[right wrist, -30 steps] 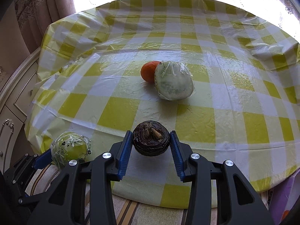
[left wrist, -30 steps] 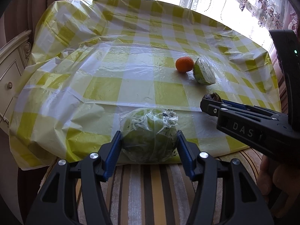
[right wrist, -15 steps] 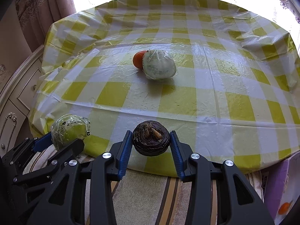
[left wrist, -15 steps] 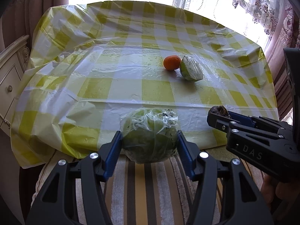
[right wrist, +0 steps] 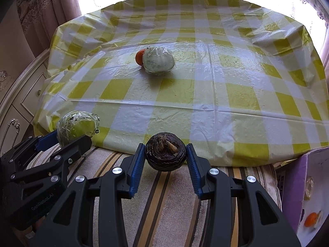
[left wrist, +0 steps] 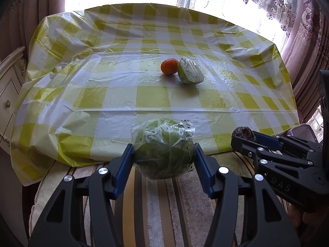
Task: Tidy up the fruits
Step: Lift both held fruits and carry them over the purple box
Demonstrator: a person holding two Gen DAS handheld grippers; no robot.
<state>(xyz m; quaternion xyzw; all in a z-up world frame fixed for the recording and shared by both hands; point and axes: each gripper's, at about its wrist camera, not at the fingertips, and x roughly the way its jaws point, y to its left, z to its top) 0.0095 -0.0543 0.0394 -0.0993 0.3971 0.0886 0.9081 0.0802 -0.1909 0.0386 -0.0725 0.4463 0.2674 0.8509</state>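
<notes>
My left gripper (left wrist: pixel 163 154) is shut on a plastic-wrapped green round fruit (left wrist: pixel 163 148) and holds it in the air over a striped cushion, just off the table's near edge; it also shows in the right wrist view (right wrist: pixel 77 126). My right gripper (right wrist: pixel 165 154) is shut on a dark brown wrinkled fruit (right wrist: pixel 165 151), also off the near edge; it shows at the right of the left wrist view (left wrist: pixel 243 133). An orange (left wrist: pixel 169 66) and a wrapped half melon (left wrist: pixel 190 74) lie touching mid-table (right wrist: pixel 158 60).
The table has a yellow-and-white checked plastic cloth (left wrist: pixel 148 94). A striped cushion (right wrist: pixel 164 195) lies below both grippers. A purple box (right wrist: pixel 308 189) with an orange picture stands at the lower right. A white cabinet (left wrist: pixel 8 94) stands to the left. Curtains and a bright window are behind.
Both grippers have pulled back from the table with their fruits still held; the orange and half melon look farther away, and the striped cushion now fills the foreground.
</notes>
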